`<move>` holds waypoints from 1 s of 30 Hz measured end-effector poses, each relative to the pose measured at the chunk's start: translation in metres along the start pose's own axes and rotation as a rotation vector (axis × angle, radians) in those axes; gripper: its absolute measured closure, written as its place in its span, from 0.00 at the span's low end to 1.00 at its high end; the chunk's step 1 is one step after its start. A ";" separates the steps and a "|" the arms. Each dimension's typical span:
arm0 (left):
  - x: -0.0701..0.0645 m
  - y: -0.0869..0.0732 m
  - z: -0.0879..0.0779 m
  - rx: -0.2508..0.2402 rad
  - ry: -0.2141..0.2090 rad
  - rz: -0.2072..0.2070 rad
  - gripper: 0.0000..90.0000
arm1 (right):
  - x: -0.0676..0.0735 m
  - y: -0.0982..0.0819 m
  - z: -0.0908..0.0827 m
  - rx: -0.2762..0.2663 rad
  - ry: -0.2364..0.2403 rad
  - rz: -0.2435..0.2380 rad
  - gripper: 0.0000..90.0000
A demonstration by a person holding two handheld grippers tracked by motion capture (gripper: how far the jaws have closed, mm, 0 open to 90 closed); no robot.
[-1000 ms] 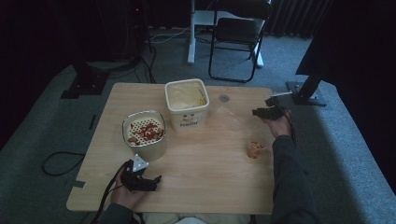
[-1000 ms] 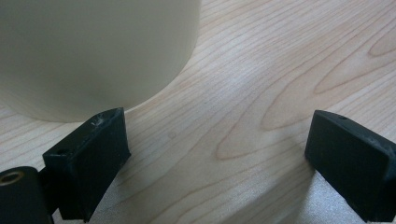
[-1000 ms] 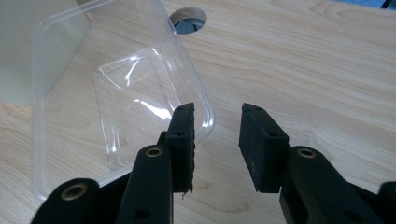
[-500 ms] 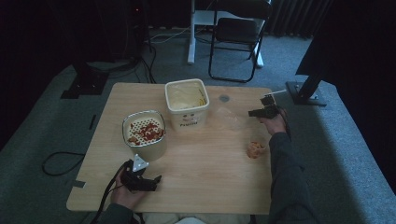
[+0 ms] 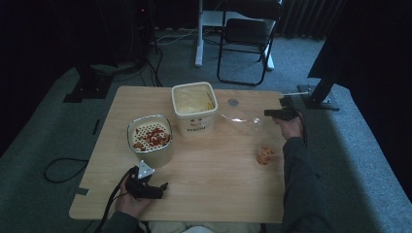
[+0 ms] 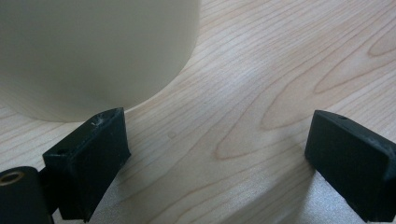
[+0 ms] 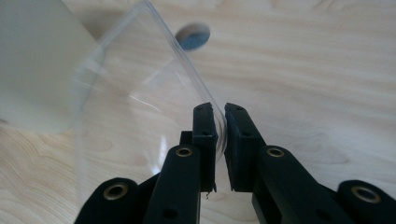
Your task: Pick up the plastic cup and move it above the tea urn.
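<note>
My right claw (image 7: 219, 128), matt black plastic, pinches a clear glossy plastic lid (image 7: 140, 93). Beside the lid, the worktop (image 7: 303, 70) is smooth pale wood; the tub (image 7: 32, 65) matt cream plastic.

It looked like a dim lab or studio: grey carpet (image 5: 58, 145), black folding metal chair (image 5: 245, 36), loose black cables (image 5: 58, 167), black stand bases (image 5: 85, 90).

Dim room, grey carpet floor (image 5: 58, 204); black folding chair (image 5: 245, 36) stood at 12 o'clock, cables (image 5: 60, 162) trailed at 9, wooden tabletop (image 5: 218, 184) centred.
</note>
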State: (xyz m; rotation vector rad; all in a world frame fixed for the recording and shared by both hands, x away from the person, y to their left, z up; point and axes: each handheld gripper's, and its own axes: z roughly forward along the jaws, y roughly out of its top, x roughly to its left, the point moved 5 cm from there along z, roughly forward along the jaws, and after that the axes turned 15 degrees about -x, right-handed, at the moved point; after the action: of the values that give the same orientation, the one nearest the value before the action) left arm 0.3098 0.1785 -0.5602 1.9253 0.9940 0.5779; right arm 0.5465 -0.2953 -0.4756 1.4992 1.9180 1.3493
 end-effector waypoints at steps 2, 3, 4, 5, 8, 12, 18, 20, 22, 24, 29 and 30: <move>0.000 0.000 0.000 0.000 0.000 0.000 0.07 | -0.001 0.007 -0.012 -0.026 -0.028 -0.024 0.94; 0.000 0.000 0.000 0.000 0.000 0.000 0.07 | -0.001 0.007 -0.012 -0.026 -0.028 -0.024 0.94; 0.000 0.000 0.000 0.000 0.000 0.000 0.07 | -0.002 0.009 -0.017 -0.031 -0.039 -0.036 0.94; 0.000 0.000 0.000 0.000 0.000 0.000 0.07 | -0.002 0.009 -0.017 -0.031 -0.039 -0.036 0.94; 0.000 0.000 0.000 0.000 0.000 0.000 0.07 | 0.000 0.012 -0.023 -0.045 -0.049 -0.043 0.94; 0.000 0.000 0.000 0.001 0.000 0.000 0.07 | 0.008 0.021 -0.034 -0.087 -0.045 -0.057 0.94; 0.000 0.000 0.000 0.000 0.000 0.000 0.07 | 0.022 0.031 -0.053 -0.181 -0.042 -0.045 0.94; 0.000 0.000 0.000 0.000 0.000 0.000 0.07 | 0.029 0.035 -0.058 -0.210 -0.033 -0.049 0.94; 0.000 0.000 0.000 0.000 0.000 0.000 0.07 | 0.034 0.039 -0.062 -0.230 -0.026 -0.056 0.94; 0.000 0.000 0.000 0.000 0.000 0.000 0.07 | 0.037 0.041 -0.064 -0.238 -0.024 -0.058 0.94; 0.000 0.000 0.000 0.000 0.001 0.000 0.07 | 0.053 0.056 -0.074 -0.280 0.002 -0.079 0.95; 0.000 0.000 0.000 0.000 0.001 0.000 0.07 | 0.057 0.059 -0.076 -0.287 0.010 -0.081 0.95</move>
State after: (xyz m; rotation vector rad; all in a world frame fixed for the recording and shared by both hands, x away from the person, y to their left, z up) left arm 0.3099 0.1784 -0.5602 1.9251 0.9949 0.5785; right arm 0.5005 -0.2808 -0.3747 1.2648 1.6851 1.5212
